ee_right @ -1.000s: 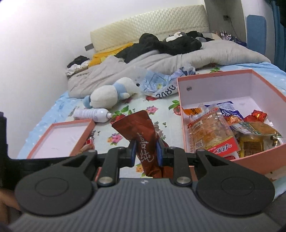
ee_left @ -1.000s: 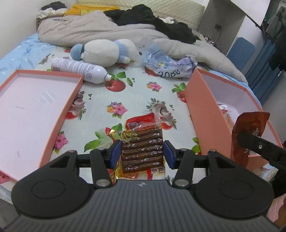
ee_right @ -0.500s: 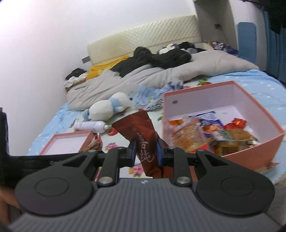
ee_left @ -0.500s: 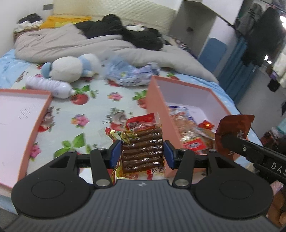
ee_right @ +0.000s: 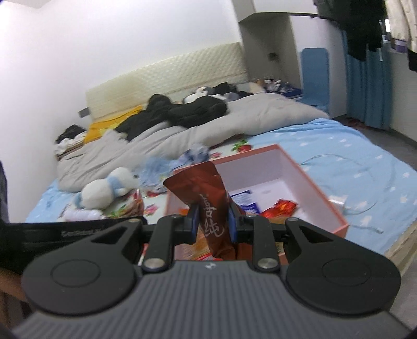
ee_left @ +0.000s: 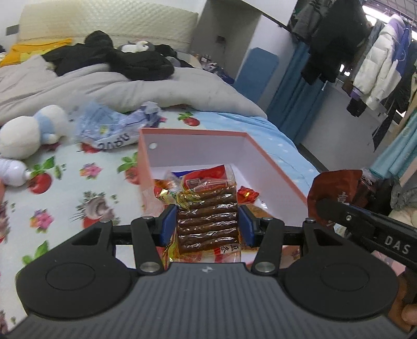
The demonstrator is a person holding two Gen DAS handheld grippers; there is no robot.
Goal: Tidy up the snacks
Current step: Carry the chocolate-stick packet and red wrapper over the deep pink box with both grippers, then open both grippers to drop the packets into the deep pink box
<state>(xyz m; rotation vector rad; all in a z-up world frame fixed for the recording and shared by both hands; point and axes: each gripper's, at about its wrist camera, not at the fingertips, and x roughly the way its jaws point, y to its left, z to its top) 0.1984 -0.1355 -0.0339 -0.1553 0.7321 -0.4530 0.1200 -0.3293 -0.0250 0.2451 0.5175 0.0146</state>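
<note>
The left hand-held gripper (ee_left: 207,224) is clamped on a clear packet of brown snack sticks (ee_left: 207,221), its blue pads pressing the packet's two long sides. The packet hangs over the near end of the orange box (ee_left: 273,167), above the snacks already lying inside it. The right hand-held gripper (ee_right: 214,224) is clamped on a dark red snack pouch (ee_right: 208,198) with white lettering; the pouch stands upright between the pads, its top rising in front of the box. In the left wrist view this pouch (ee_left: 336,190) shows just beyond the box's right wall, with the right gripper's black finger across it.

Inside the box, a red-labelled packet (ee_left: 206,177) and a small red-wrapped sweet (ee_left: 247,194) lie near the front; the far part of the white floor is bare. The box rests on the bed (ee_left: 91,182), on a floral sheet. Left of the box lie a crumpled blue-and-white bag (ee_left: 112,130), a white and blue plush toy (ee_left: 28,130) and the end of a white bottle (ee_left: 11,172). Beyond the box a grey duvet (ee_left: 156,91) is heaped with black clothing (ee_left: 125,60) on top, and past that stands the padded headboard (ee_left: 104,23).
</note>
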